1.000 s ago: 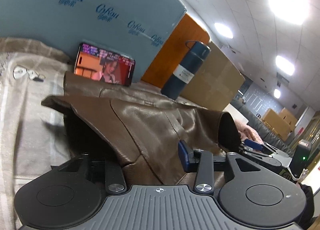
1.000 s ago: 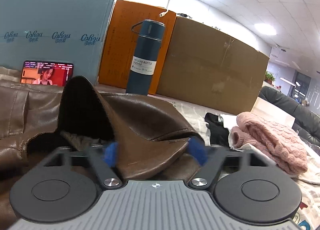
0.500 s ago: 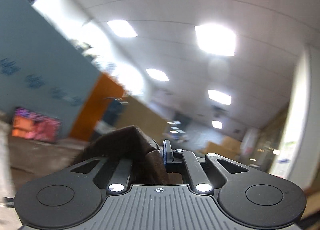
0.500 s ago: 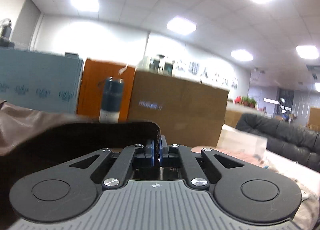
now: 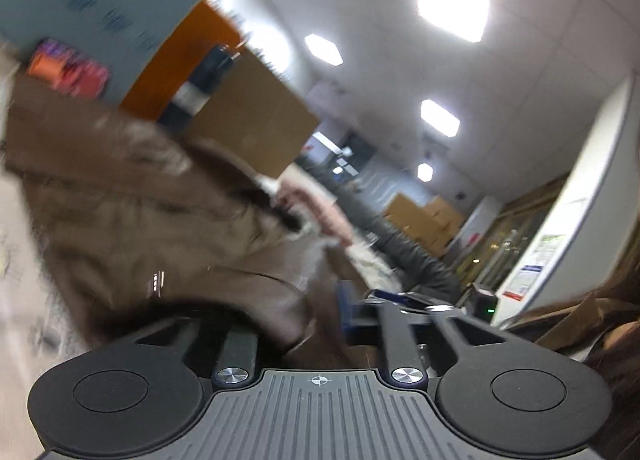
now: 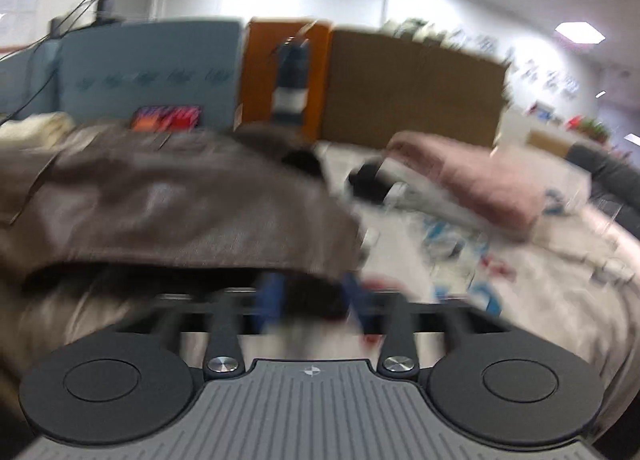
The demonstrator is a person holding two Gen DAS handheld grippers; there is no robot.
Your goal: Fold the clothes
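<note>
The brown leather jacket [image 5: 152,228] lies heaped on the cloth-covered counter [image 6: 540,300], running long-ways from the left tongs [image 5: 288,324] across toward the right tongs [image 6: 310,296], with its bulk on the left and far side of both. In the left wrist view the jaws are opening, and a fold of the jacket's near edge sits between them without being pinched. In the right wrist view the jaws are opening as well; the jacket's hem hangs just above and ahead of the blue pads [image 6: 272,292], apparently let go, though blur hides the exact contact. Both tongs are close to the near edge of the garment, so either could take the next fold; the left looks the more buried in it. Beyond the jacket, along the counter's far edge, stand a phone with a lit screen [image 6: 166,118], a dark flask [image 6: 292,80], a blue board and cardboard sheets. A pink knit [image 6: 460,180] lies toward the right end. Ceiling panels light an office room.
</note>
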